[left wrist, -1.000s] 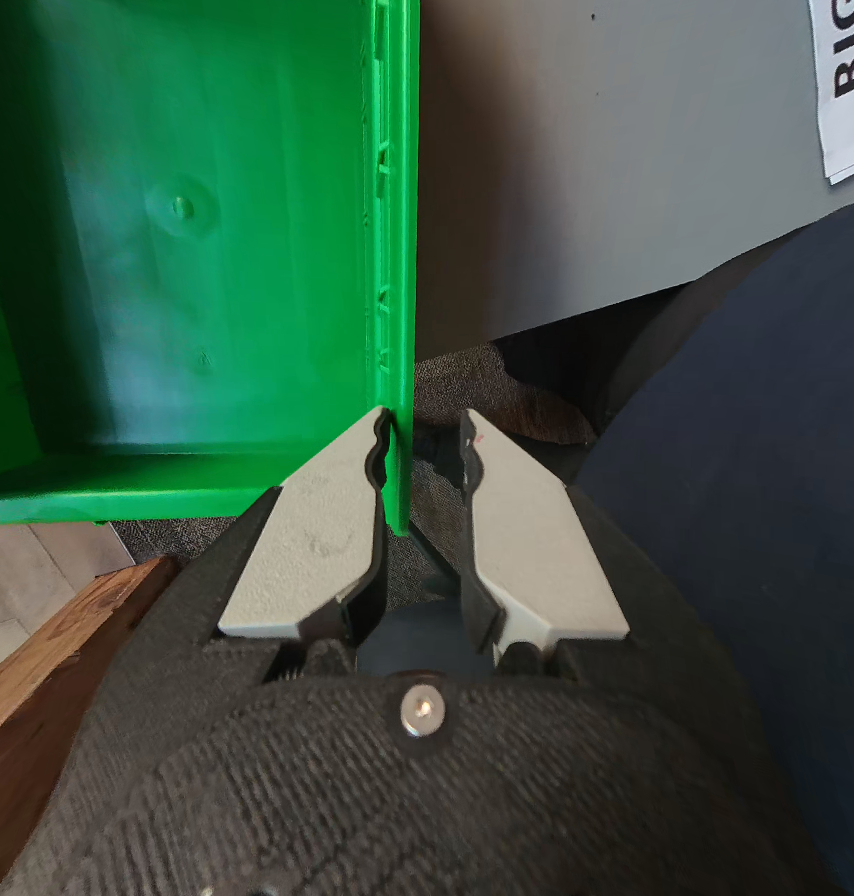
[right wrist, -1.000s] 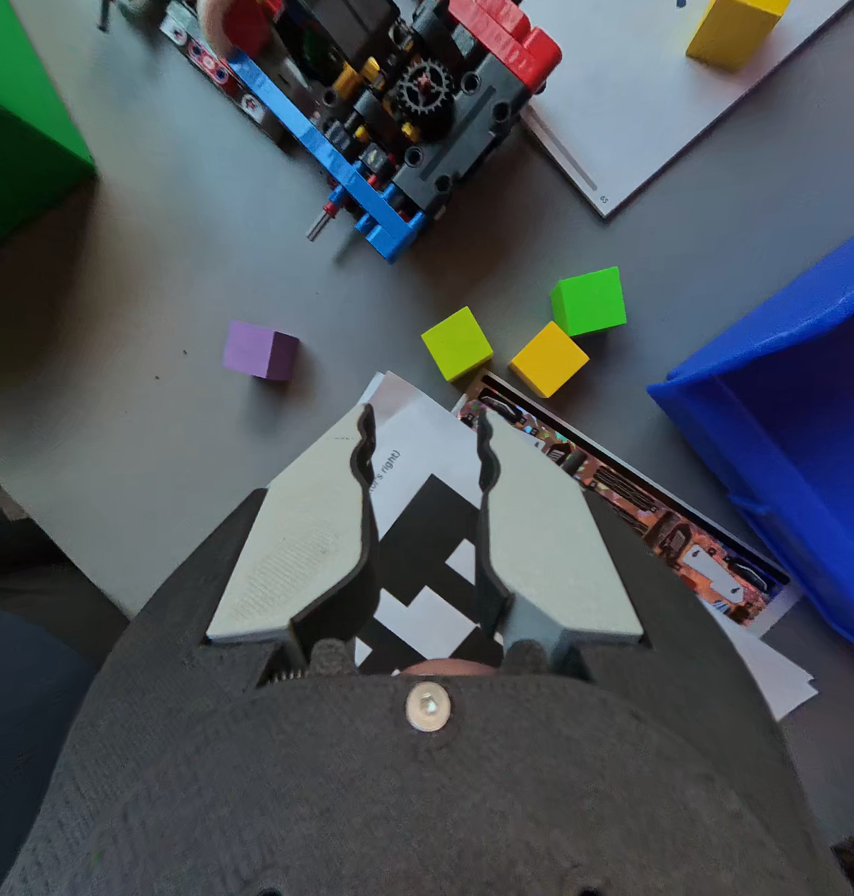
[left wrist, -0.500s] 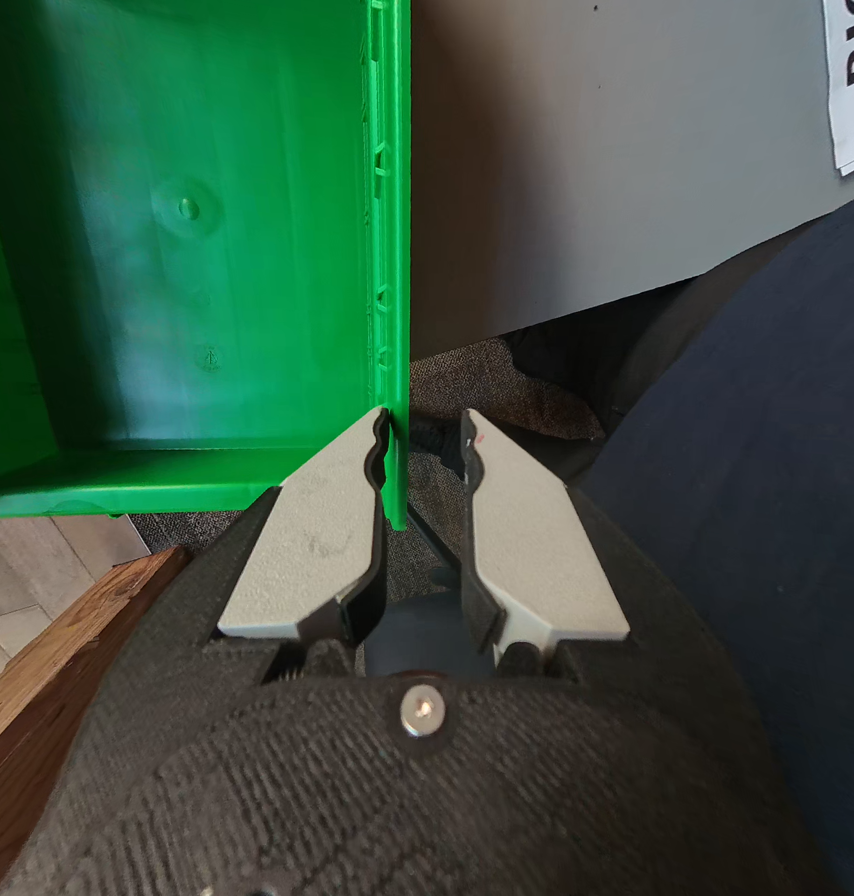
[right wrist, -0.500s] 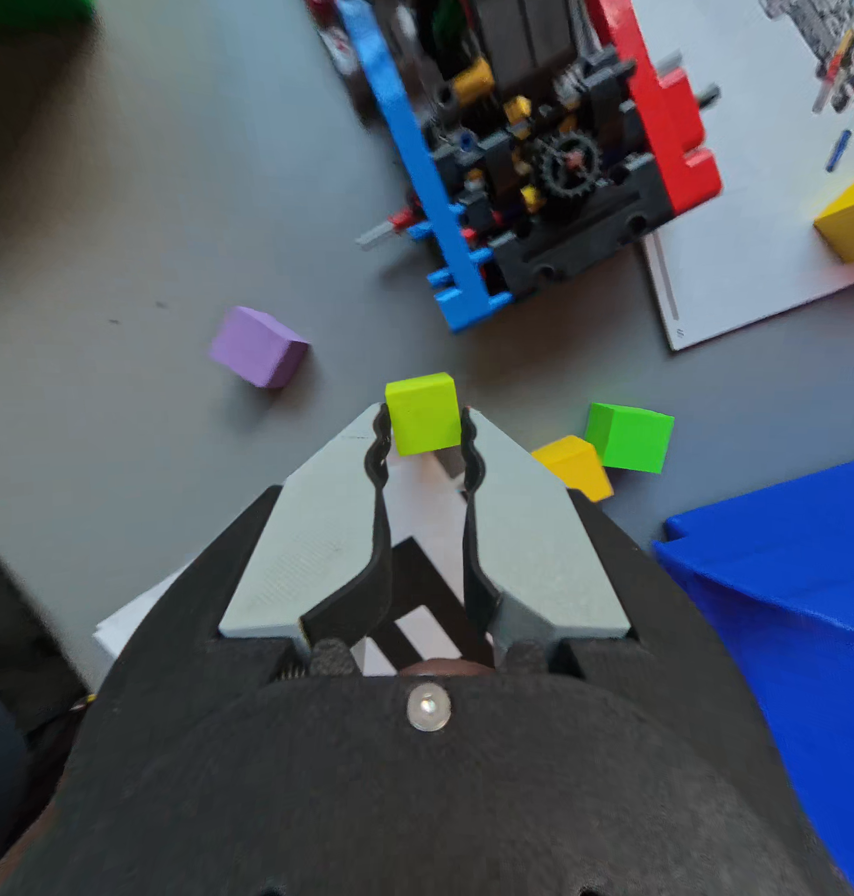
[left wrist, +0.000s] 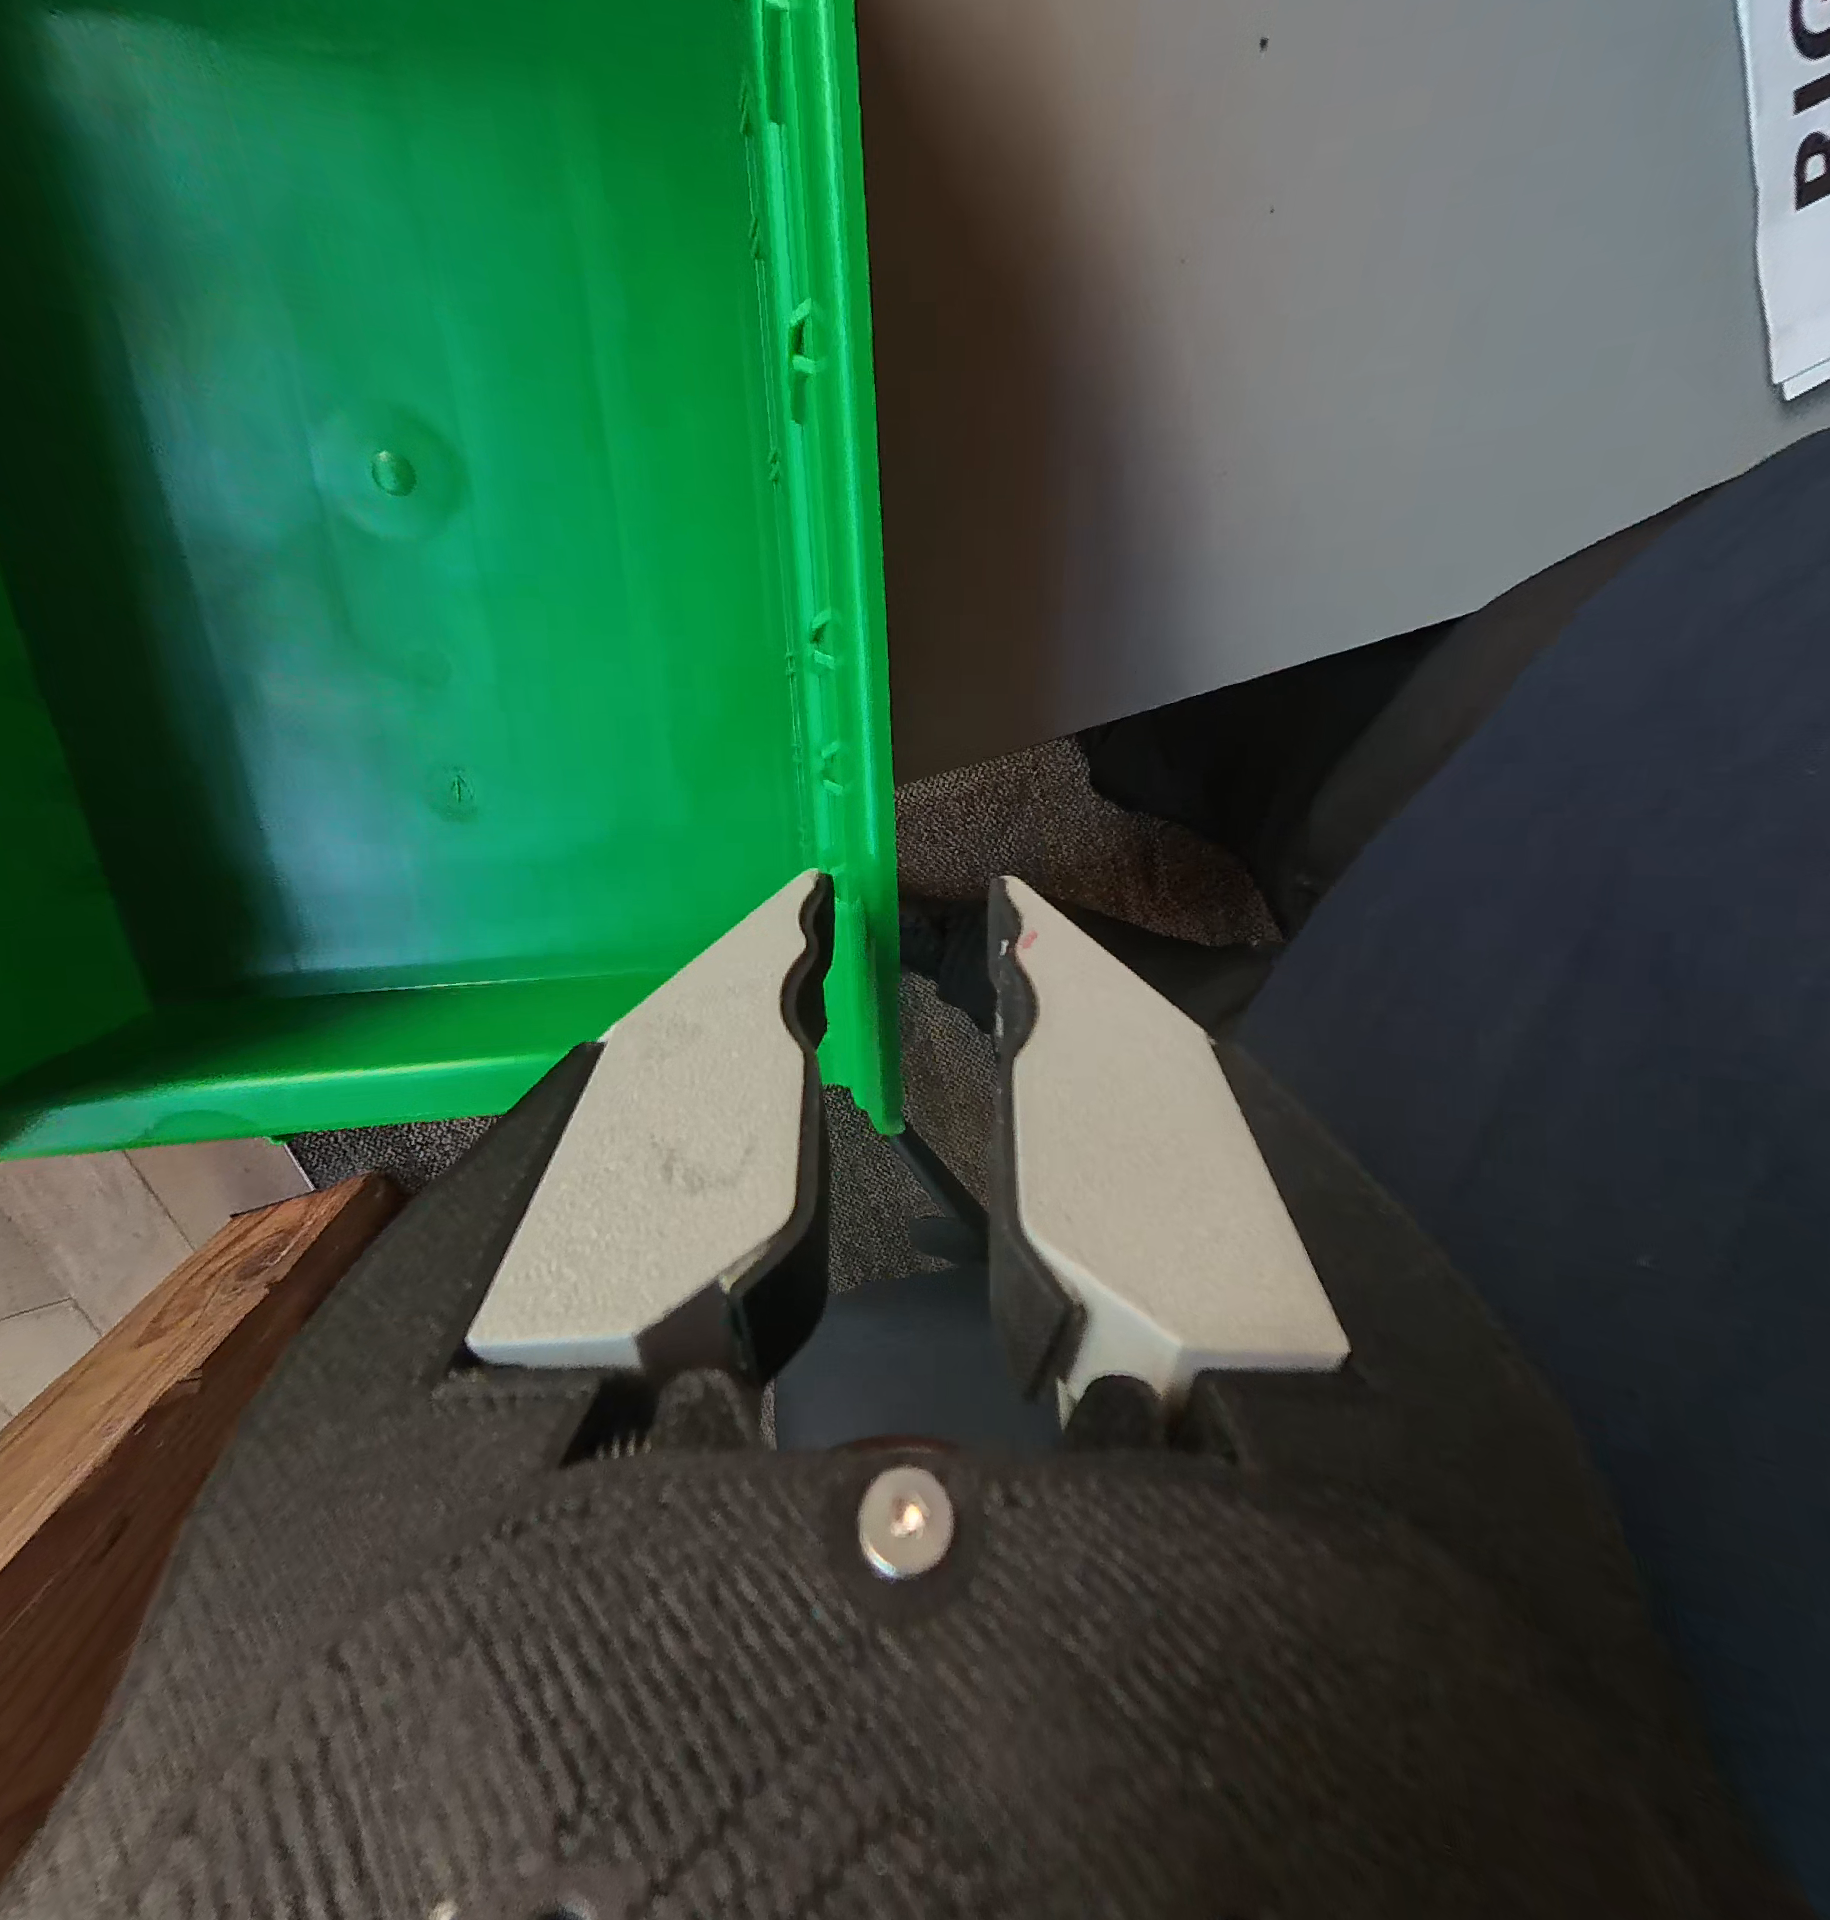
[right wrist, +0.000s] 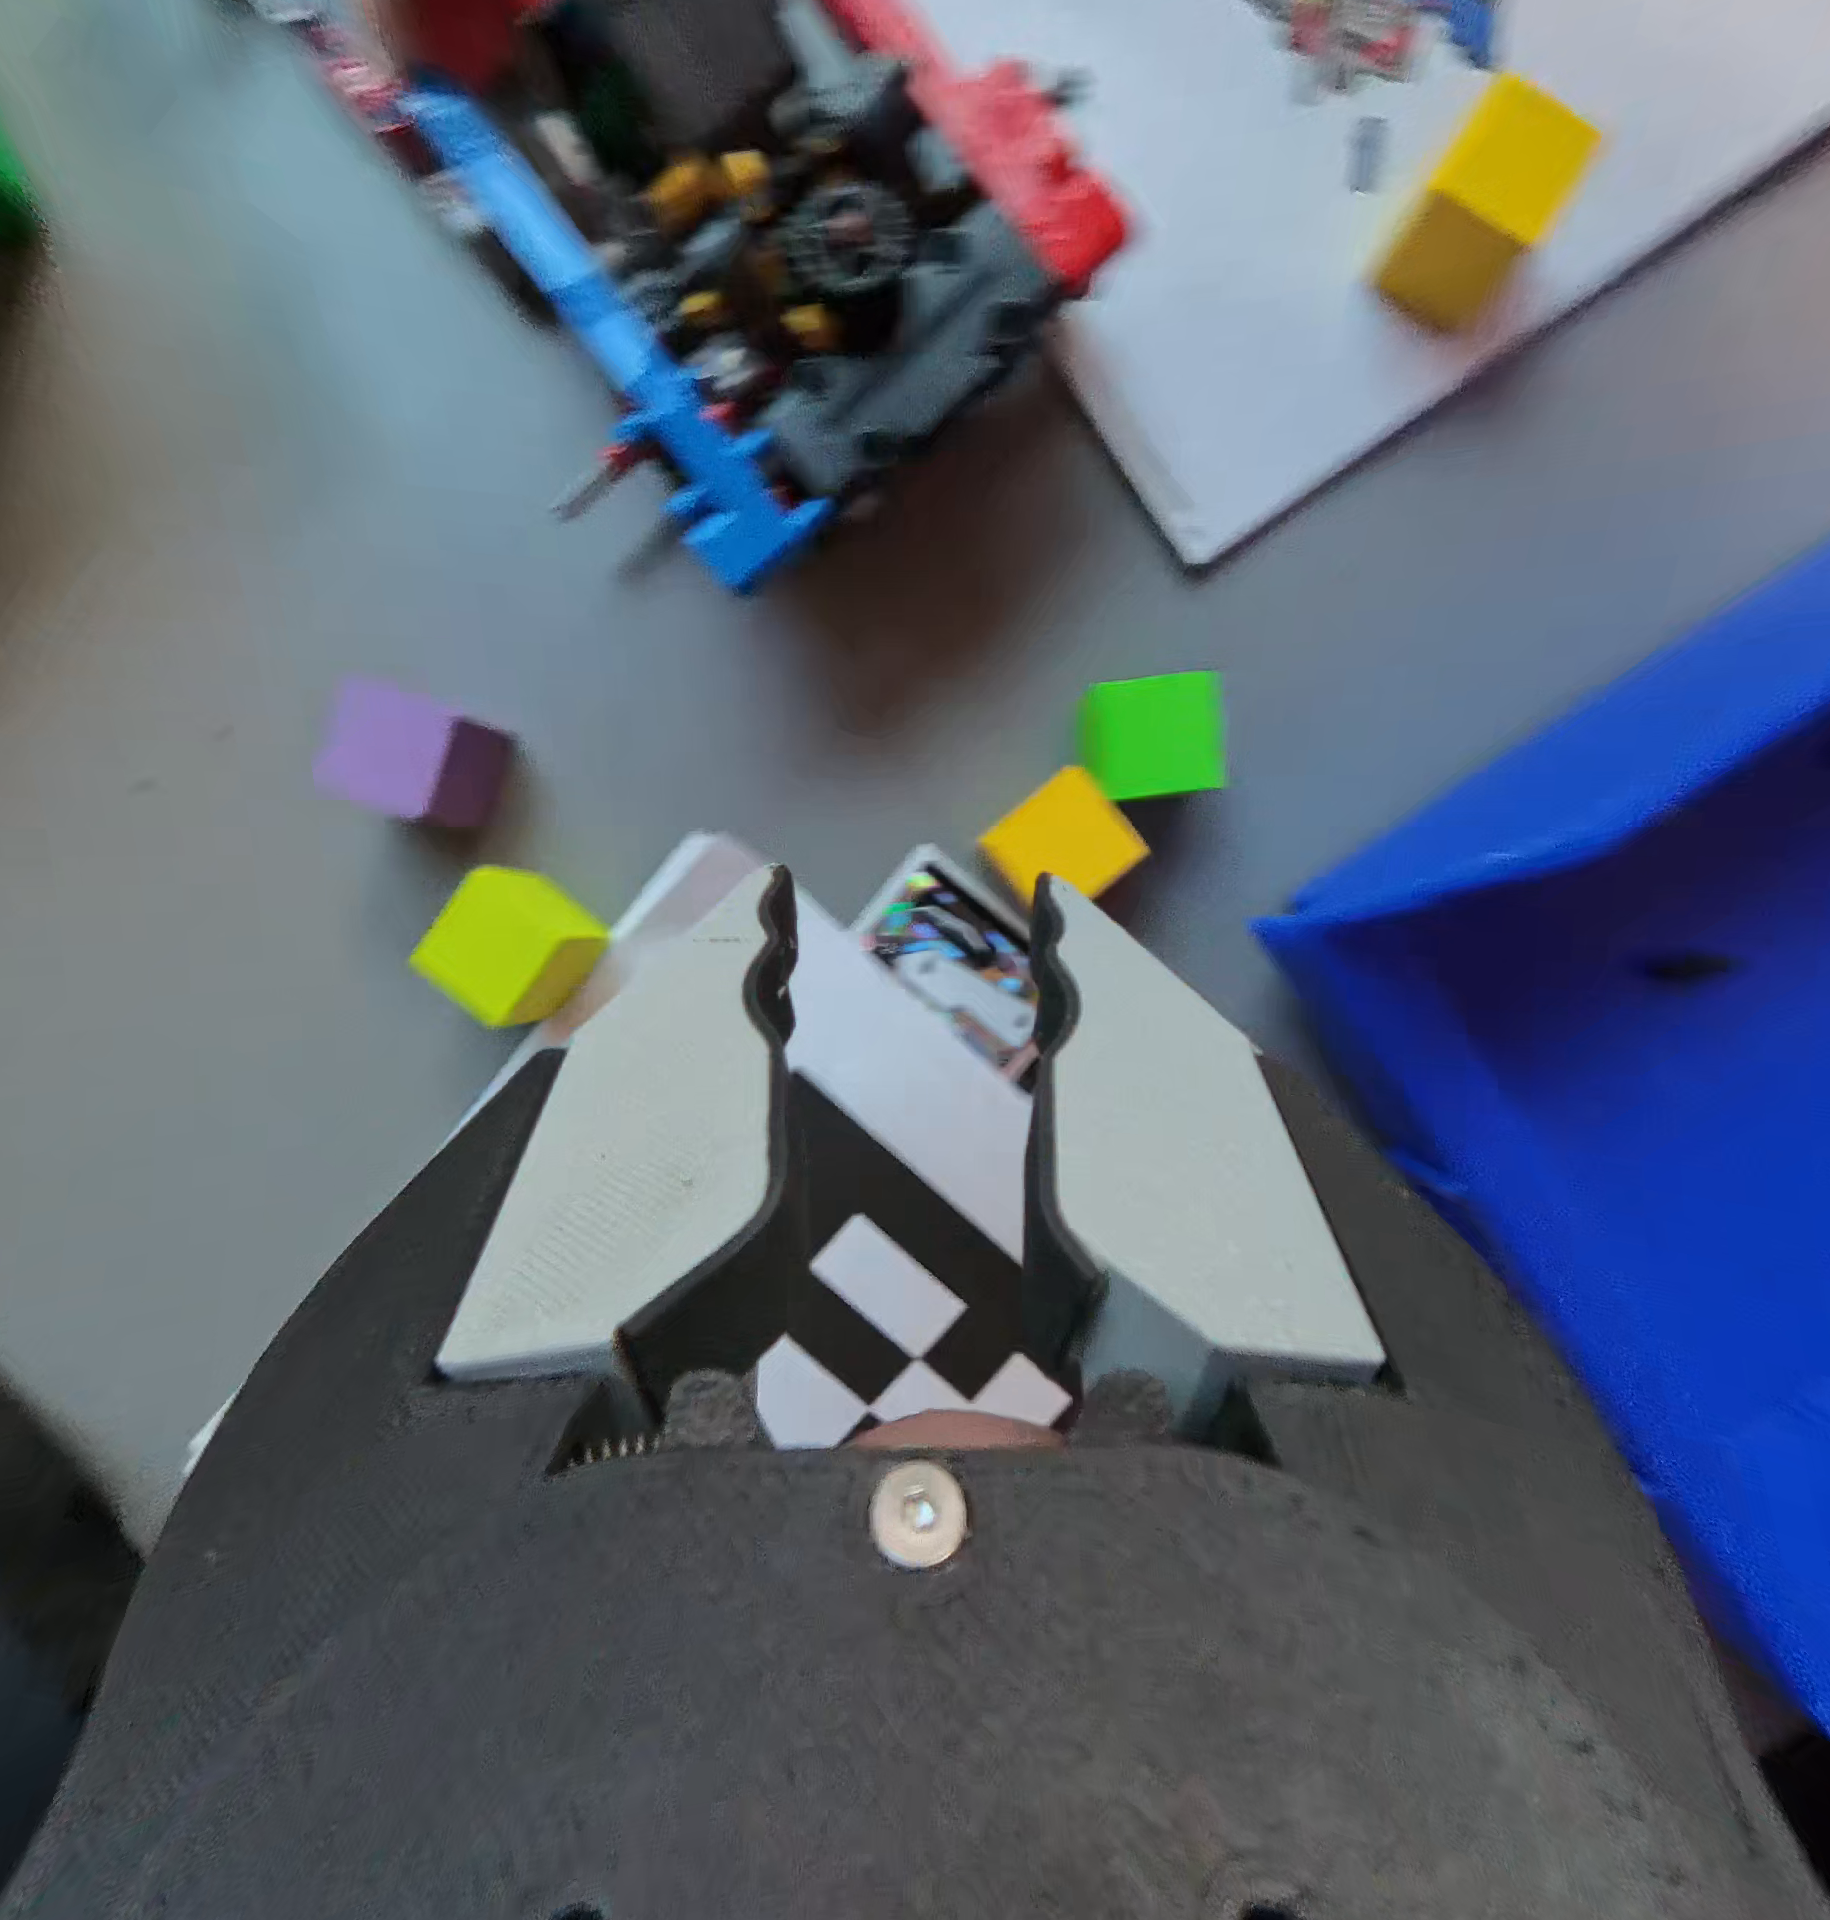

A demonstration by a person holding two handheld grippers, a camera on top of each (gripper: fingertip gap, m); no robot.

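Right view's pretty blurry, so the brick model (right wrist: pixel 786 270) up top is mush, and the blue bin (right wrist: pixel 1617 1039) gets cut off. My right tongs (right wrist: pixel 906 914) point down over a checkered sheet (right wrist: pixel 890 1299) on the counter (right wrist: pixel 215 468), jaws wide, nothing between them, lime cube (right wrist: pixel 506 945) just left. My left tongs (left wrist: pixel 911 914) sit partly open around the green bin (left wrist: pixel 371 520) wall, left pad against it, right pad clear.
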